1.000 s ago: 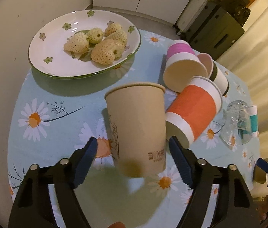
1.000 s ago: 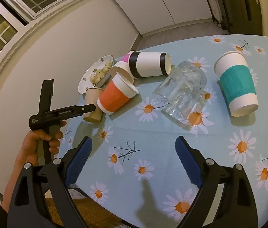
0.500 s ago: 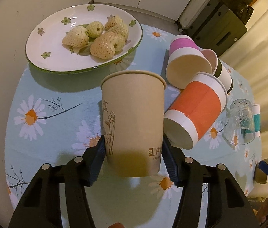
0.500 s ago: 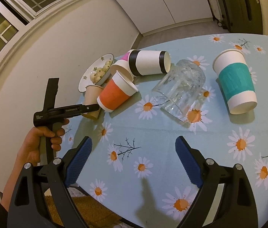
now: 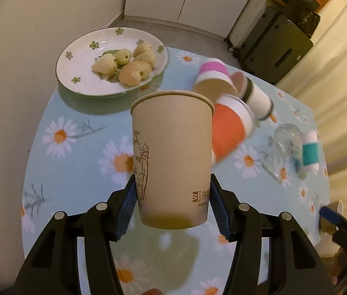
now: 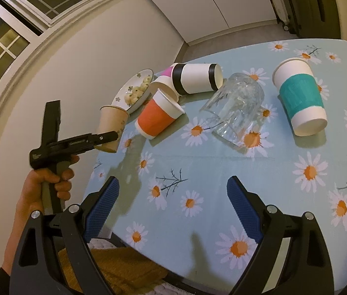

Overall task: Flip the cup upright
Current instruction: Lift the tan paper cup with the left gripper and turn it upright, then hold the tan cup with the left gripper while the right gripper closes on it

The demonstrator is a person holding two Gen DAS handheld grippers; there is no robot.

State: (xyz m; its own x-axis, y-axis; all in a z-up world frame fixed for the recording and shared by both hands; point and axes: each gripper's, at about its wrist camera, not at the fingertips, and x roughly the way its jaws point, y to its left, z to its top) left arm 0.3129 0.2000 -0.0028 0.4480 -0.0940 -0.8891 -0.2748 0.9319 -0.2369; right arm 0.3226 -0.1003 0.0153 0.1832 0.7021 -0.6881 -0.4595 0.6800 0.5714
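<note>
My left gripper (image 5: 172, 205) is shut on a tan paper cup (image 5: 172, 157) with a bamboo print. It holds the cup by its lower part, rim up, lifted above the table. In the right wrist view the cup (image 6: 112, 127) and the left gripper (image 6: 104, 140) hang over the table's left edge. An orange cup (image 6: 158, 118), a black-banded white cup (image 6: 196, 78), a pink cup (image 5: 211, 67) and a clear glass (image 6: 237, 105) lie on their sides. A teal cup (image 6: 299, 95) stands rim down. My right gripper (image 6: 173, 204) is open and empty above the near table.
A plate (image 5: 75, 66) of pale strawberries sits at the far left corner of the daisy-print tablecloth (image 6: 222, 167). A wall runs close along the table's left side. Dark suitcases (image 5: 279, 41) stand on the floor beyond.
My left gripper closed on the tan cup and lifted it off the table. The right gripper has barely moved.
</note>
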